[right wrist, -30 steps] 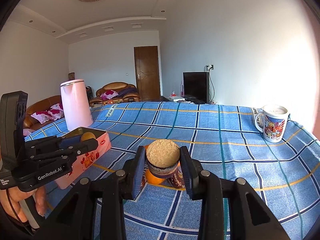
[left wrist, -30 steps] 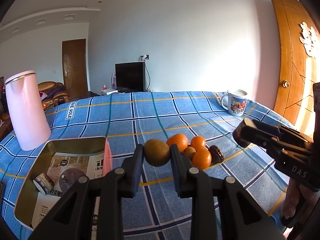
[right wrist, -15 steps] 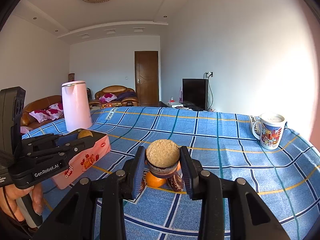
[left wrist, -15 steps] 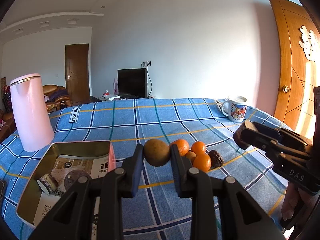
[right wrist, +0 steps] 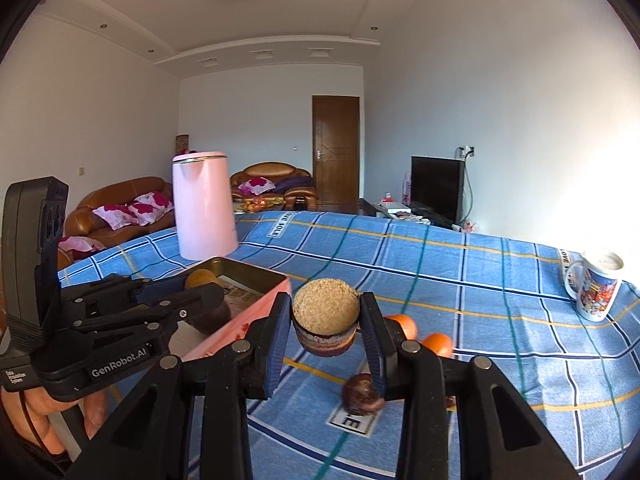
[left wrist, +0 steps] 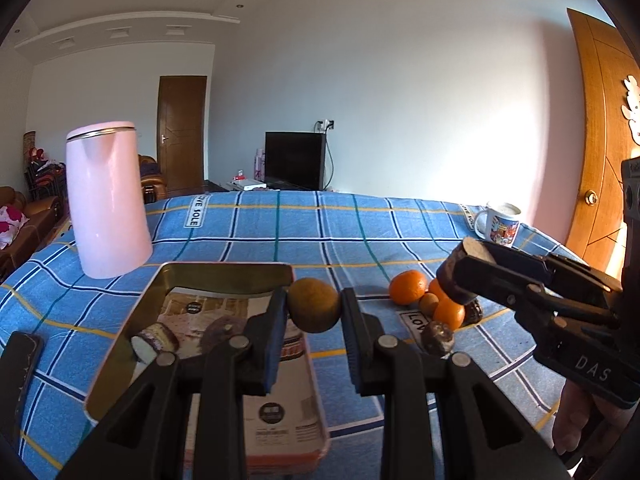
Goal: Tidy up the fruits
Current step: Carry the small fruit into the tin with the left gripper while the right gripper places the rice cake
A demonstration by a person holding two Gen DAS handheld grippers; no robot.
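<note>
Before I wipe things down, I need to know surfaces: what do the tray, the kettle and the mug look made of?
The tray looks like thin metal tin: gold, reflective inner walls, pink printed outside. The kettle appears smooth, glossy pink, plastic or coated metal, with a metallic rim band; the look leaves it open. The mug looks like glazed ceramic, white with a colourful print.

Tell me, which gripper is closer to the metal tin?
Left. The left gripper, holding a kiwi, hangs over the tin at its right edge; the right gripper sits off to its right.
</note>
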